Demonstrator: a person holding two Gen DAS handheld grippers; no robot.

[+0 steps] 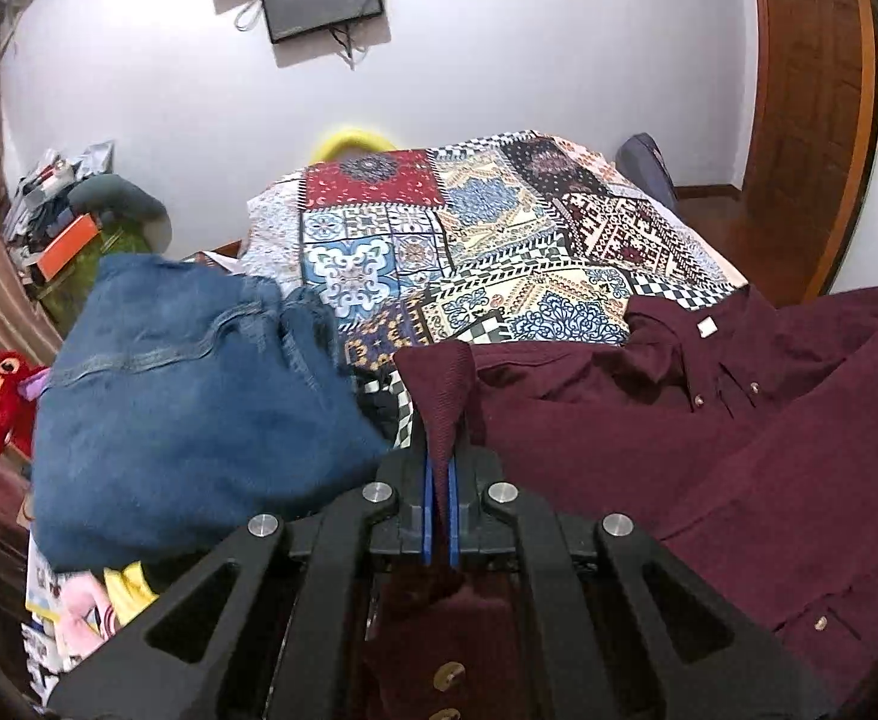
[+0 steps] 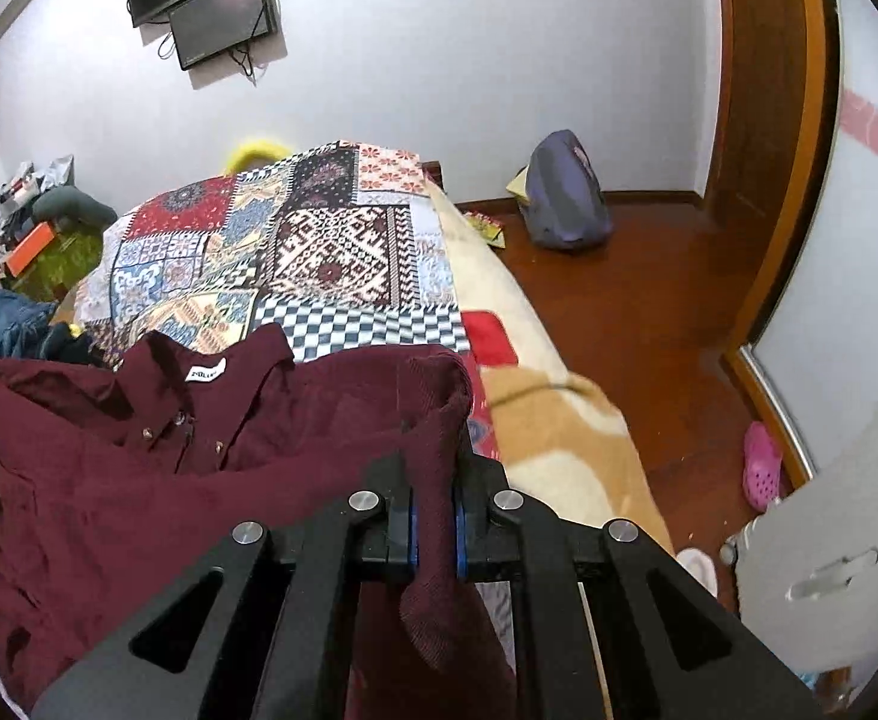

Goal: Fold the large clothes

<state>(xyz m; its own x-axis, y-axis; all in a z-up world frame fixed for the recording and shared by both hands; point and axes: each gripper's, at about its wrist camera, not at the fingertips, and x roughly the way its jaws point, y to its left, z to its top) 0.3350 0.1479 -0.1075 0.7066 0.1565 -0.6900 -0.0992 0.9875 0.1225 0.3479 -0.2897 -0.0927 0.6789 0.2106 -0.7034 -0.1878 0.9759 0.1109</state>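
Note:
A maroon corduroy button shirt (image 1: 679, 432) lies on the patchwork bedspread (image 1: 499, 252), collar and white label facing up. My left gripper (image 1: 440, 480) is shut on a fold of the shirt's left edge, with cloth pinched between the blue pads. In the right wrist view the same shirt (image 2: 138, 468) spreads to the left, and my right gripper (image 2: 435, 516) is shut on a fold of its right edge. The bedspread (image 2: 330, 252) stretches ahead of both grippers.
Folded blue jeans (image 1: 186, 408) lie on the bed to the left of the shirt. A red plush toy (image 1: 0, 402) and clutter sit at far left. A beige blanket (image 2: 559, 420) drapes the bed's right side, with wood floor, a blue bag (image 2: 565, 192) and pink shoe (image 2: 763, 474) beyond.

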